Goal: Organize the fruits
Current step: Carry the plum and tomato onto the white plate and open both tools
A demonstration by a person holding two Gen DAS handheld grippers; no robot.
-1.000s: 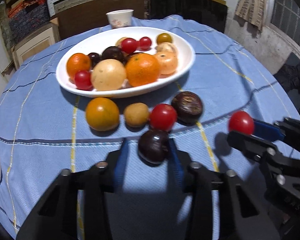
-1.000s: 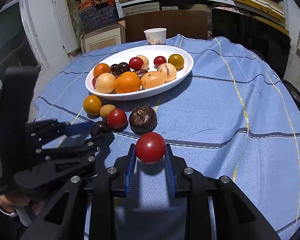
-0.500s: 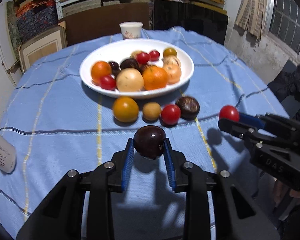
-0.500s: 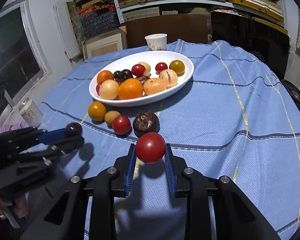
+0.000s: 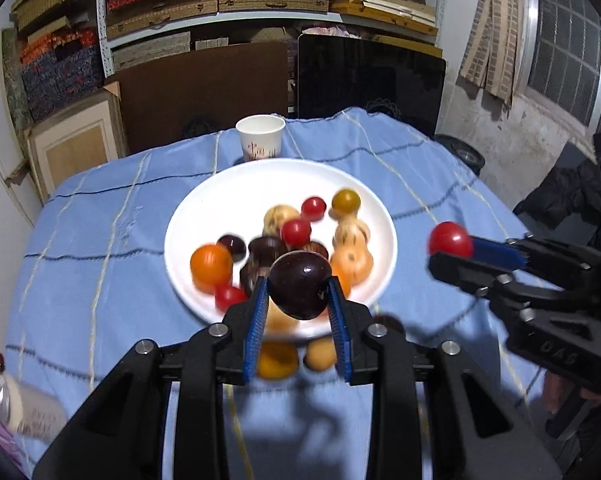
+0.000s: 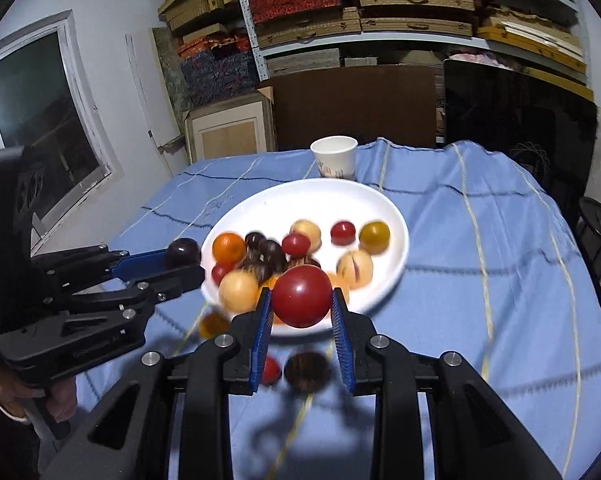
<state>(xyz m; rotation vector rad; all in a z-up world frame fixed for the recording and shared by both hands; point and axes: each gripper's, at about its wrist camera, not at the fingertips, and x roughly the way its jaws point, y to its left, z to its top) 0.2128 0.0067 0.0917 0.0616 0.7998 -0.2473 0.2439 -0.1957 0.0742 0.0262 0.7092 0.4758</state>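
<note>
My left gripper (image 5: 298,300) is clenched on a dark purple plum (image 5: 300,285), pinched between the blue pads and held above the near rim of the white plate (image 5: 204,208). My right gripper (image 6: 300,312) is clamped on a red tomato (image 6: 301,295), likewise lifted over the plate's near edge. In the left wrist view the right gripper sits off to the right of the plate with its tomato raised above the worktop (image 5: 80,240); in the right wrist view the left gripper sits just left of the plate with the plum.

On the plate I can make out an orange (image 5: 211,263), several small red tomatoes, a yellow-green fruit (image 5: 346,200) at the far right, pale peach-like fruits and some dark ones, all blurred. Beyond the plate stands a paper cup (image 5: 260,138).

I judge the job well along: most fruit is already gathered on the plate, and two more pieces are in hand, not yet set down. Left on the blue cloth near the plate are an orange-yellow fruit (image 5: 278,360), a small tan fruit (image 5: 320,354), a red tomato (image 6: 270,370) and a dark brown fruit (image 6: 306,366), partly hidden behind the gripper fingers.
</note>
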